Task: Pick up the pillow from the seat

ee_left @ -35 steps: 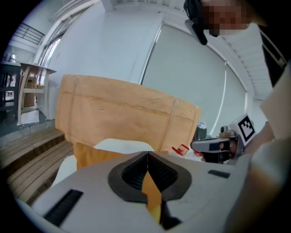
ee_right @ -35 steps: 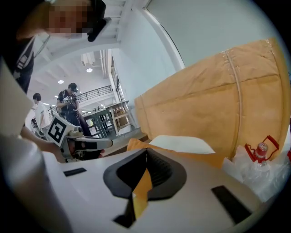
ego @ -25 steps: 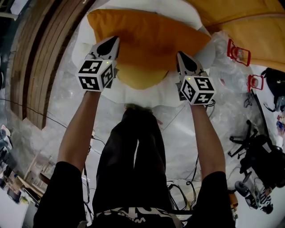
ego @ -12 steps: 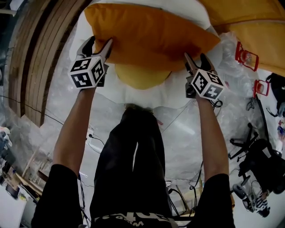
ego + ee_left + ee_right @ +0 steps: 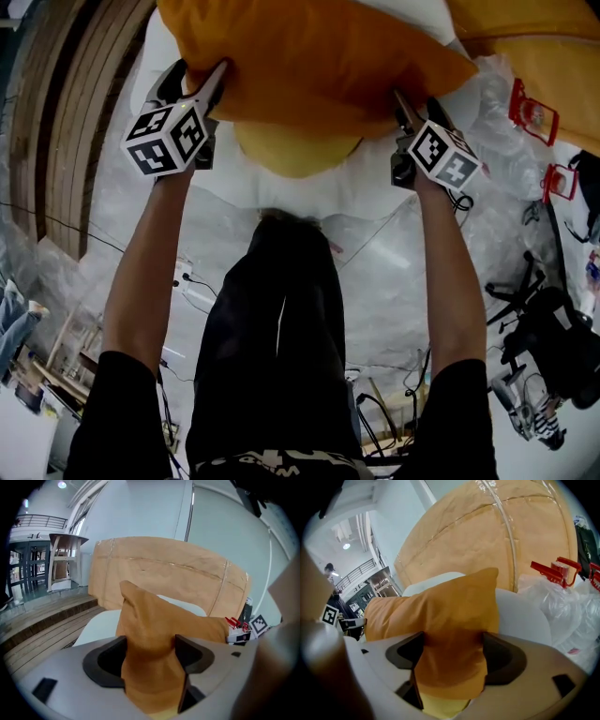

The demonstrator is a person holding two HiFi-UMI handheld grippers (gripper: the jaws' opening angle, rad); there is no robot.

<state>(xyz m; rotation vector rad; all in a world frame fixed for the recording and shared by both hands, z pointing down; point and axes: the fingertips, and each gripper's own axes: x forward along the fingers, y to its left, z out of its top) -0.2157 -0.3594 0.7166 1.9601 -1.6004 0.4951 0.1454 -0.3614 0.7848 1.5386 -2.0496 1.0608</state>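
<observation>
Now left gripper [image 5: 198,79], right gripper [image 5: 418,107] jaws just opened astride pillow [image 5: 319,56]; white seat [image 5: 323,194], plank floor [image 5: 66,122].

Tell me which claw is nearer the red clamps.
Right. The right claw straddles the orange pillow at the corner toward the red clamps. The left claw straddles the opposite corner, the pillow's whole width farther. Both claws' jaws have just been opening, with pillow between them.

Pillow [image 5: 309,56] blocks ahead; wooden steps [image 5: 66,122] left, red clamps [image 5: 532,108] right, probably clear.
</observation>
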